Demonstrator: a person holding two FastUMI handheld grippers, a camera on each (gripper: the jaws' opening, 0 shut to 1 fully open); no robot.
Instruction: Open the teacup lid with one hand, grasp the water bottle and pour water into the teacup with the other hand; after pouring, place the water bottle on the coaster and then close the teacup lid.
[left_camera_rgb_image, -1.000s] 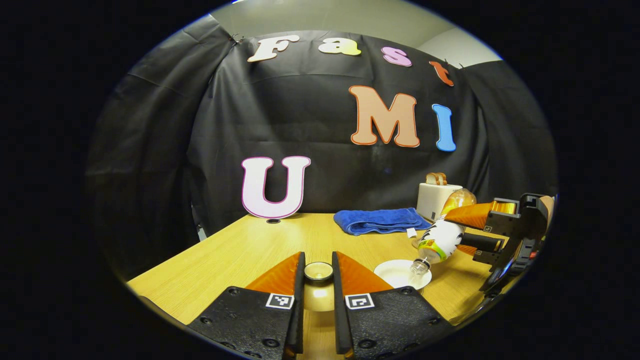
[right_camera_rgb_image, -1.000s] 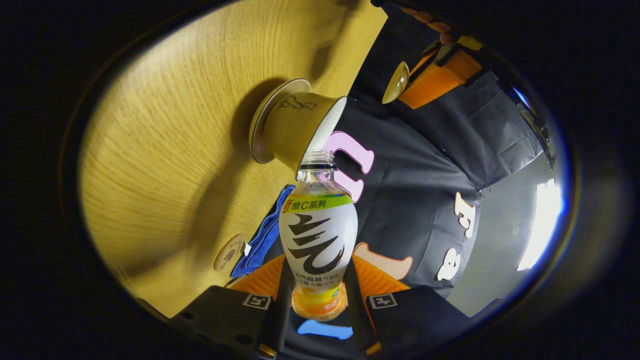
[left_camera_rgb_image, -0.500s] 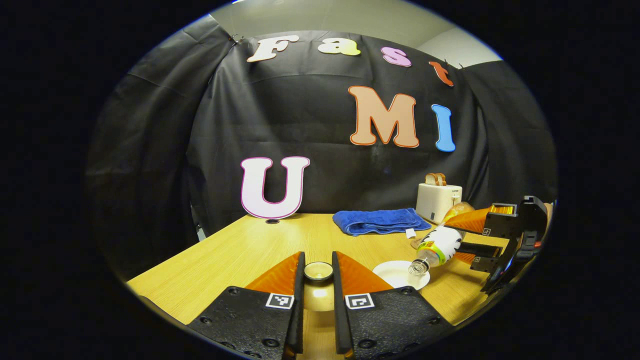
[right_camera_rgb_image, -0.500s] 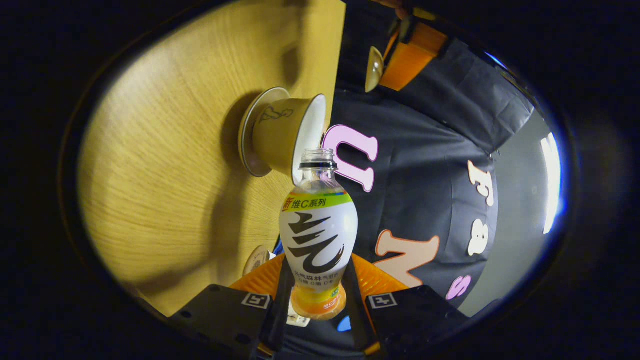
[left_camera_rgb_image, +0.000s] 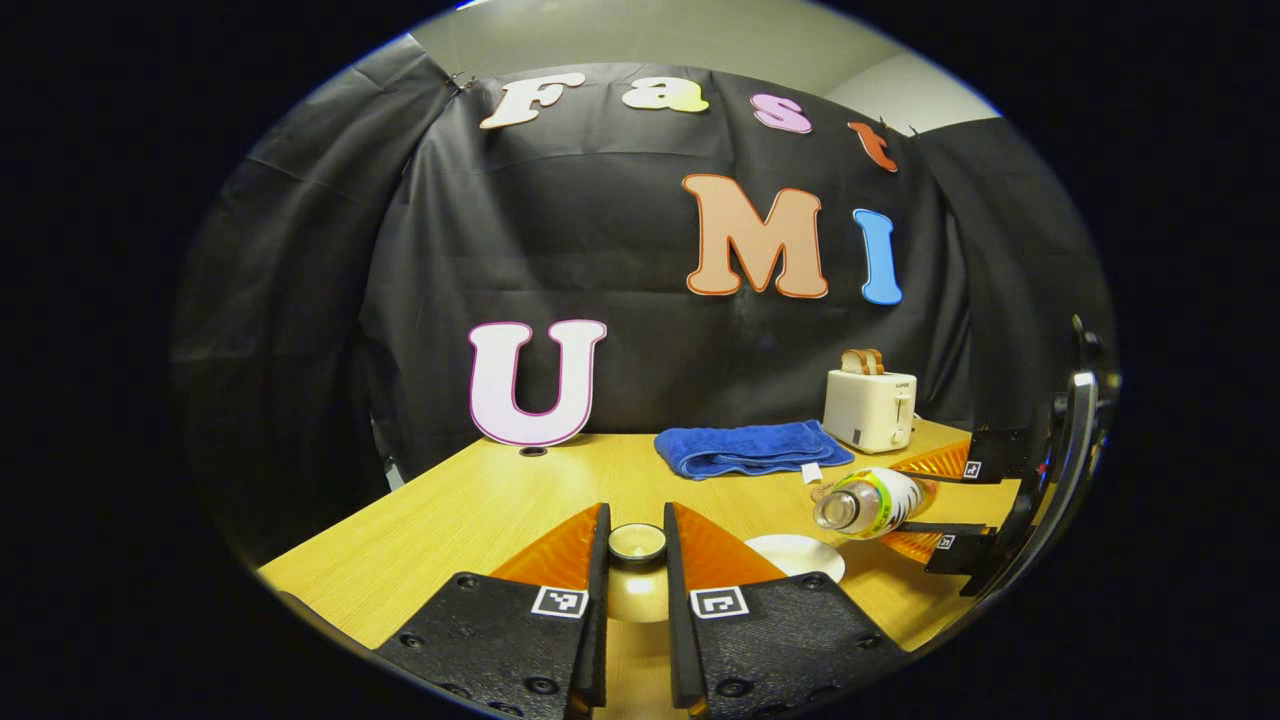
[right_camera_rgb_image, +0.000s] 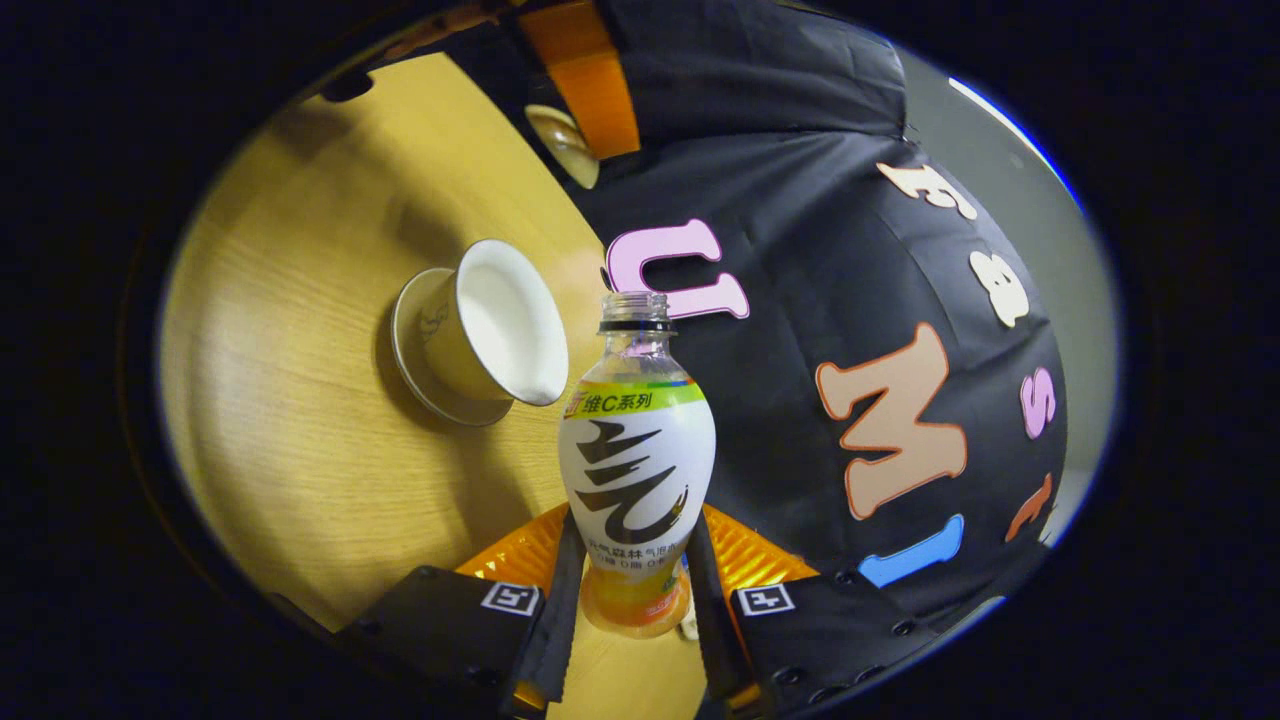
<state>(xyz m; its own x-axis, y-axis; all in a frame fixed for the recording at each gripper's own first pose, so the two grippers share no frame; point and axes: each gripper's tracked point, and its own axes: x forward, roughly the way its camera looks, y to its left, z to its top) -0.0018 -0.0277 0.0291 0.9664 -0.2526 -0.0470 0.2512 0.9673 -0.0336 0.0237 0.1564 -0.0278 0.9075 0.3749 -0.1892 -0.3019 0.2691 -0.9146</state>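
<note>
Left gripper view. Left tongs (left_camera_rgb_image: 636, 560): clamped on the knob of the teacup lid (left_camera_rgb_image: 637, 543), held above the desk (left_camera_rgb_image: 470, 510) near its front edge. Teacup (left_camera_rgb_image: 795, 555): pale rim just right of the tongs, on the desk. Water bottle (left_camera_rgb_image: 868, 502): lying nearly level, mouth open, above and right of the teacup, gripped by the right tongs (left_camera_rgb_image: 925, 500) at the desk's right edge. Blue towel (left_camera_rgb_image: 750, 448) and toaster (left_camera_rgb_image: 870, 408) with bread: toward the far right corner.

Right gripper view. Right tongs (right_camera_rgb_image: 632, 600): clamped on the lower body of the bottle (right_camera_rgb_image: 637, 470). Teacup (right_camera_rgb_image: 490, 330): uncovered, on its saucer (right_camera_rgb_image: 415, 345) on the desk (right_camera_rgb_image: 300, 400), left of the bottle's neck and apart from it. Lid (right_camera_rgb_image: 565, 145): held by the left tongs (right_camera_rgb_image: 575, 140), beyond the cup.
</note>
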